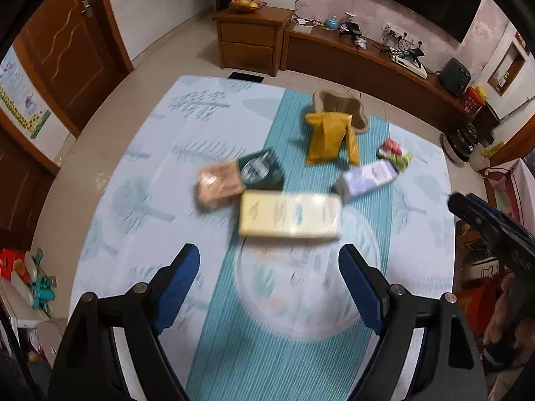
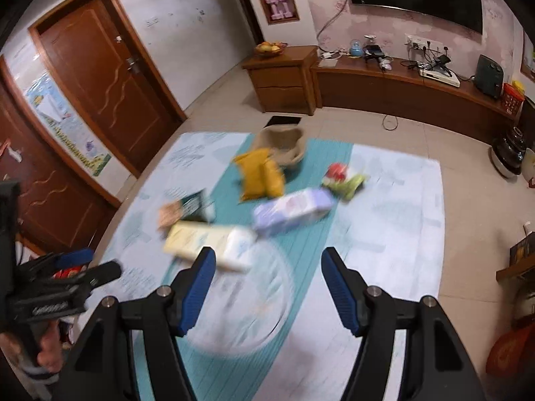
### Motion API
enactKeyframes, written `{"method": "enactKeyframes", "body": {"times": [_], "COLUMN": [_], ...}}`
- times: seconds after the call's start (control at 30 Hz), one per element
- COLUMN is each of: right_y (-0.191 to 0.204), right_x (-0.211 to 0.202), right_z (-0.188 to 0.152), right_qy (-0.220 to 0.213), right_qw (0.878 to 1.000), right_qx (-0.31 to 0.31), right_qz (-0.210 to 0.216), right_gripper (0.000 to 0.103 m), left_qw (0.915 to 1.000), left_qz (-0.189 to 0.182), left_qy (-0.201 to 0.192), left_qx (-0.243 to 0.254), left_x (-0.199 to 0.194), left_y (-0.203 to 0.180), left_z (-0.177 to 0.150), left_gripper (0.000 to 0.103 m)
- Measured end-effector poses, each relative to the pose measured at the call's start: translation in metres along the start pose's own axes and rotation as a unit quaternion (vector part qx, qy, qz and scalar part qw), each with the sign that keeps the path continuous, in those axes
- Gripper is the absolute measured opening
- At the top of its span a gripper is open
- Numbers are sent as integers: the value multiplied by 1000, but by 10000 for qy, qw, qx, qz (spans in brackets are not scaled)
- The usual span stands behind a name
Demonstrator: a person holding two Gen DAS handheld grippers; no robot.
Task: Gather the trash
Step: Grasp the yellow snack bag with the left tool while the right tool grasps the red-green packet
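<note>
Trash lies on a table (image 1: 140, 153) with a pale blue and teal cloth. A pale yellow box (image 1: 289, 214) is nearest, with a pink packet (image 1: 220, 183) and a dark green box (image 1: 262, 170) to its left. A lilac box (image 1: 366, 178), a red-green wrapper (image 1: 394, 153) and yellow pouches (image 1: 329, 138) lie farther off. A brown paper bag (image 1: 341, 107) stands at the far edge. My left gripper (image 1: 269, 260) hangs open and empty above the cloth, short of the yellow box. My right gripper (image 2: 267, 264) is open and empty; the yellow box (image 2: 207, 240) lies beyond its left finger.
The other gripper (image 1: 485, 224) and the hand holding it show at the right edge of the left wrist view. Beyond the table lie tiled floor, a wooden cabinet (image 1: 250, 40), a long TV bench (image 1: 367, 56) and a brown door (image 2: 103, 77).
</note>
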State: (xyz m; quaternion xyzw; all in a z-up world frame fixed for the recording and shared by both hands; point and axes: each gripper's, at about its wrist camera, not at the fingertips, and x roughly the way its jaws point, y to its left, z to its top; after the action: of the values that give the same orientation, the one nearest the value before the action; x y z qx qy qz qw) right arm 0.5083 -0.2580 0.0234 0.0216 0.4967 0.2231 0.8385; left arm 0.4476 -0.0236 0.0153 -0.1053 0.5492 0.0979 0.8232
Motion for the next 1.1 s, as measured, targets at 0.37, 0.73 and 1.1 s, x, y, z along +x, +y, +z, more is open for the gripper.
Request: {"method": "enactKeyframes", "body": {"times": [0.37,0.73,1.1], "right_y": [-107,-134,-133], "right_x": [98,142,156], "right_z": [46,46,47], "right_qy": [346,485,464], "right_qw": [9918,9827,9794], "right_qx": [1203,1688,1742], "right_qz": [259,588,911], "right_gripper": [51,51,35], "left_qw": [9993,9969,9957], "left_qz": [-163,-290,-175], "left_qy": [315,549,699], "left_qx": [-142,-480,-585], "left_x": [96,158,201], "left_y": [-59,-81,-87], "left_z": [83,117,124], "left_gripper": [84,84,40]}}
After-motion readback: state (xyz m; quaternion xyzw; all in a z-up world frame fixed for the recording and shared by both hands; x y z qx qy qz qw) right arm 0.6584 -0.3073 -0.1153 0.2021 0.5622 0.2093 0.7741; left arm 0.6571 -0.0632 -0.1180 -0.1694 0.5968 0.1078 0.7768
